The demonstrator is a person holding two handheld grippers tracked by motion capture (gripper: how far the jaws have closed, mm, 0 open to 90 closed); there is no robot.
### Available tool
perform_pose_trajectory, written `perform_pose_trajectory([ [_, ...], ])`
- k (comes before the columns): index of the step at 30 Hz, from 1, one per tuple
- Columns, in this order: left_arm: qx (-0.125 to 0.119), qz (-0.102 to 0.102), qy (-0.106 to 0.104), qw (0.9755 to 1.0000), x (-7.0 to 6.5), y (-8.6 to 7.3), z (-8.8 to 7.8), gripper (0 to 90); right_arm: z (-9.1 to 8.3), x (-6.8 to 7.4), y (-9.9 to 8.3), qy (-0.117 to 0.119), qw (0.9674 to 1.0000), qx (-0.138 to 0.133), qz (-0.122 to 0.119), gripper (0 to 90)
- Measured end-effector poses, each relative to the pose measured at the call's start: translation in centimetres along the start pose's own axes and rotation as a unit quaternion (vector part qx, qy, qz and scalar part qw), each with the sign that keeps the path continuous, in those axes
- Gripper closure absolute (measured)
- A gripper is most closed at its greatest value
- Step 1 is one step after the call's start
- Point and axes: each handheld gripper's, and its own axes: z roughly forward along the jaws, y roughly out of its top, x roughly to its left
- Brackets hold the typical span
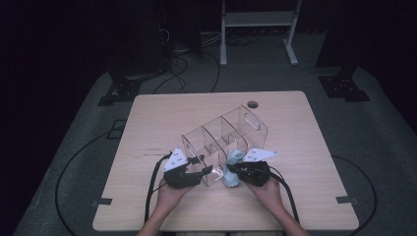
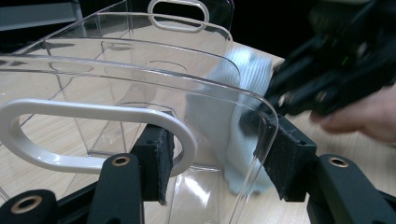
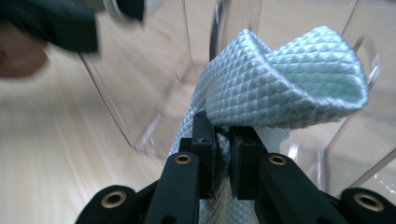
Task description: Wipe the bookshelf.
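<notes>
- Your right gripper [image 1: 235,168] sits just beside the near end of the clear plastic organizer [image 1: 223,137], which lies tipped on the desk [image 1: 295,196] with its long axis running from your hands away toward the far right, handle slot at the far end
- The pale blue cloth [image 1: 232,169] hangs between that gripper and the organizer's outer side wall; in the right gripper view the cloth [image 3: 280,79] rises above the fingers [image 3: 205,140] in a loose fold and rests against the clear wall, so the surface to be wiped lies straight ahead of your right hand
- The right fingers are clenched on the cloth, pinching a bunched part of its quilted weave, with the rest trailing down toward the desk
- Your left gripper [image 1: 196,169] is at the organizer's near end, and it is the hand that steadies the piece; the right hand is the nearer one to the cloth's working face
- In the left gripper view the left fingers [image 2: 156,158] stand partly apart and straddle the organizer's near wall [image 2: 140,93], one pad by the white-rimmed handle slot [image 2: 93,135] and the other outside the curved corner; they appear to be grasping the wall, though the clear plastic makes pad contact on the far side hard to confirm
- The coming wipe likely turns on keeping the cloth pressed flat to that side wall while the left hand holds the organizer from sliding
</notes>
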Motion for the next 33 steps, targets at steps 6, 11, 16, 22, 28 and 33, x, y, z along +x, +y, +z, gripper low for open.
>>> perform_pose_trajectory([
  [6,-0.003,-0.001,-0.001,1.0000,0.0,0.0,0.0,46.7,1.0,-0.2,-0.9,-0.002,0.9995,0.031,0.004,82.1],
  [11,-0.002,-0.001,-0.002,1.0000,0.0,0.0,0.1,46.7,-1.5,0.2,1.7,-0.004,0.9995,-0.030,-0.005,82.1],
  [16,-0.001,-0.001,0.000,1.0000,-0.1,0.0,0.1,46.7,-0.8,0.1,0.9,-0.003,0.9998,-0.022,0.000,82.2],
  [22,-0.002,-0.003,-0.001,1.0000,-0.1,0.0,0.1,46.6,0.8,-0.3,-0.9,-0.001,0.9996,0.026,0.012,82.1],
  [28,-0.002,-0.002,-0.003,1.0000,-0.2,0.0,0.2,46.6,-2.2,0.3,2.6,-0.009,0.9990,-0.042,-0.011,82.1],
  [33,0.000,-0.002,-0.003,1.0000,-0.2,0.1,0.3,46.5,-1.8,0.2,1.9,-0.007,0.9992,-0.039,-0.004,82.1],
])
